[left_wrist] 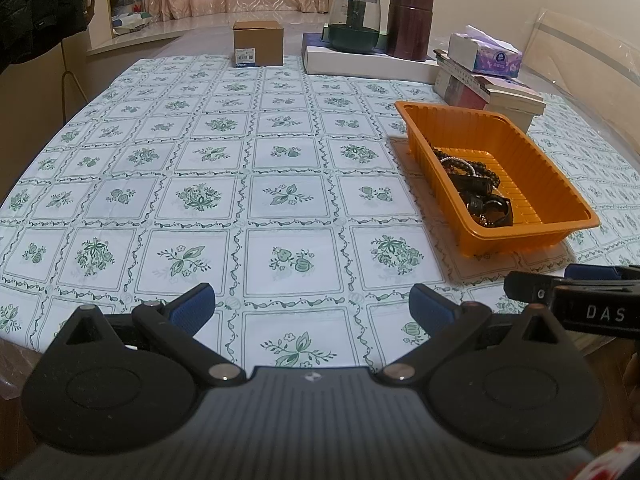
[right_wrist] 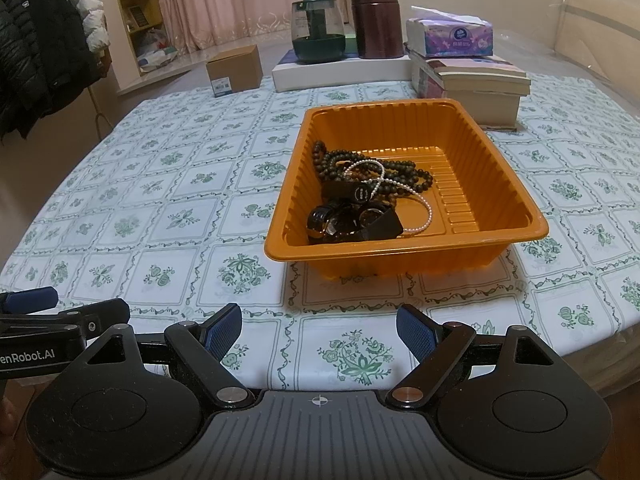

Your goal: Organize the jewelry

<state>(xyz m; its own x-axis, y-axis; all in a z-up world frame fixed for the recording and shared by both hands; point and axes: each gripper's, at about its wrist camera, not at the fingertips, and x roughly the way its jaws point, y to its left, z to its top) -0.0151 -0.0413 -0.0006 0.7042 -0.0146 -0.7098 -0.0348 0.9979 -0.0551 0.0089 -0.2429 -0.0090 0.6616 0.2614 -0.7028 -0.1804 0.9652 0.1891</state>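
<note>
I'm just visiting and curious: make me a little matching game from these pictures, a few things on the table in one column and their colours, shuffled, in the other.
Things:
1. tray
2. cardboard box
3. tall canister
4. pearl string

Colours:
A. white
B. dark reddish brown
C. orange
D. light brown

Pairs: 1-C, 2-D, 3-B, 4-A

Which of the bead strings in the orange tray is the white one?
The thin pearl strand, looping over the dark bead strings; its beads are small and white, theirs larger and dark brown.
</note>
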